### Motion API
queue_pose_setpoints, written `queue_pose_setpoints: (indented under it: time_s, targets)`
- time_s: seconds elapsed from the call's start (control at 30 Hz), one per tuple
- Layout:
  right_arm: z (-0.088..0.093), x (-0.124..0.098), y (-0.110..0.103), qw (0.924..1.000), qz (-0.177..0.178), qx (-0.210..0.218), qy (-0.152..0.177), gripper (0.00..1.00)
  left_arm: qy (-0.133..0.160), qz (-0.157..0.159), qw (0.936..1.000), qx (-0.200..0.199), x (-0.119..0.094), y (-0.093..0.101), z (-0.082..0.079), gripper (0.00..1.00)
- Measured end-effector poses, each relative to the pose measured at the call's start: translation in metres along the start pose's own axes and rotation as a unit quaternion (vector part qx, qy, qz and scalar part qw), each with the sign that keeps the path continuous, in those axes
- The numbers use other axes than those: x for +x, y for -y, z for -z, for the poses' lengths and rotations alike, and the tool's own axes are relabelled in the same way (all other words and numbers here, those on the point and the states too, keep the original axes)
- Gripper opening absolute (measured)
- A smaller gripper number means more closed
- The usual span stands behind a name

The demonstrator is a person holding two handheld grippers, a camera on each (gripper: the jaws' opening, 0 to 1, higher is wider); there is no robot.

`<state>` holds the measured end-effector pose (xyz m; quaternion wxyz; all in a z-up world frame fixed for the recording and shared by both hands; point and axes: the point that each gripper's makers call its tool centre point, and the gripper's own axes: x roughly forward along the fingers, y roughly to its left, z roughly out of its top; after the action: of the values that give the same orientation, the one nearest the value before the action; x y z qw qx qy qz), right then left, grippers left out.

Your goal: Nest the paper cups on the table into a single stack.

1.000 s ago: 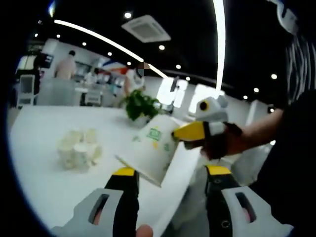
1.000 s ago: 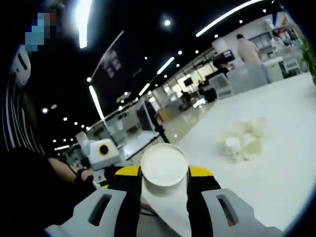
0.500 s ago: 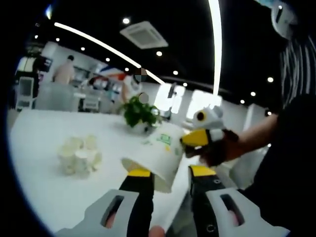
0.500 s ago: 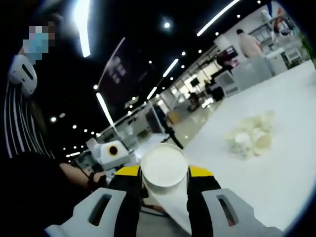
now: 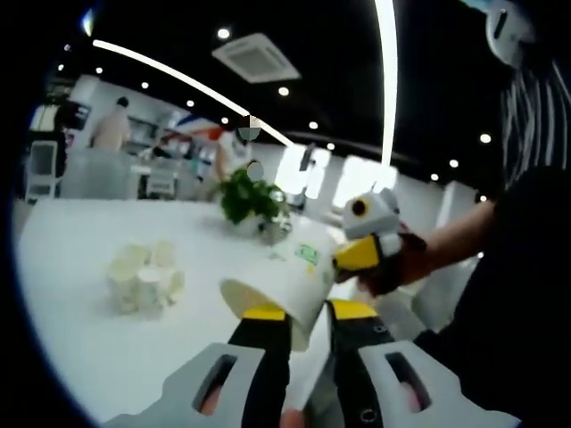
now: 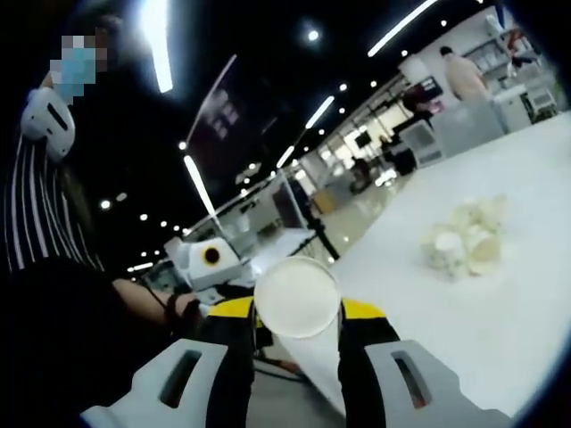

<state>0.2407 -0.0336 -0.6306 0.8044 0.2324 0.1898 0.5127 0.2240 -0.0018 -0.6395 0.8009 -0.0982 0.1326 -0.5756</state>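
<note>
Both grippers are held up above the white table [image 5: 80, 339], facing each other. The right gripper [image 6: 296, 314] has its jaws clamped on a paper cup [image 6: 297, 297], whose closed base faces its camera. The left gripper [image 5: 299, 311] has its jaws pressed on the rim end of that same cup [image 5: 281, 281], the mouth tilted toward it. A cluster of loose cups [image 5: 143, 276] lies on the table, well ahead and left of the left gripper.

A cluster of paper cups [image 5: 143, 278] and a far potted plant [image 5: 252, 198] interrupt the otherwise open white worktop [image 5: 89, 339].
</note>
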Motion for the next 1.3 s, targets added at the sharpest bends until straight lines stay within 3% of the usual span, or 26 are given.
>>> queue_pose_setpoints:
  time_s: [0.13, 0.3, 0.8, 0.97, 1.3]
  targets:
    - [0.001, 0.000, -0.001, 1.0000, -0.002, 0.005, -0.001, 0.33, -0.008, 0.008, 0.9998, 0.018, -0.001, 0.004, -0.001, 0.11]
    - [0.000, -0.001, 0.001, 1.0000, 0.002, -0.002, 0.005, 0.30, -0.010, 0.038, 0.9980, 0.048, -0.001, 0.016, -0.004, 0.01]
    - [0.005, -0.007, 0.010, 0.9997, 0.015, -0.018, 0.008, 0.28, -0.035, 0.029, 0.9968, 0.066, 0.004, 0.008, -0.002, 0.00]
    - [-0.003, -0.015, 0.025, 0.9967, 0.055, -0.055, 0.023, 0.35, -0.049, 0.024, 0.9952, 0.081, 0.005, 0.003, -0.003, 0.00]
    - [0.000, -0.023, 0.035, 0.9943, 0.083, -0.066, 0.013, 0.44, -0.067, 0.024, 0.9933, 0.092, 0.005, -0.003, -0.004, 0.00]
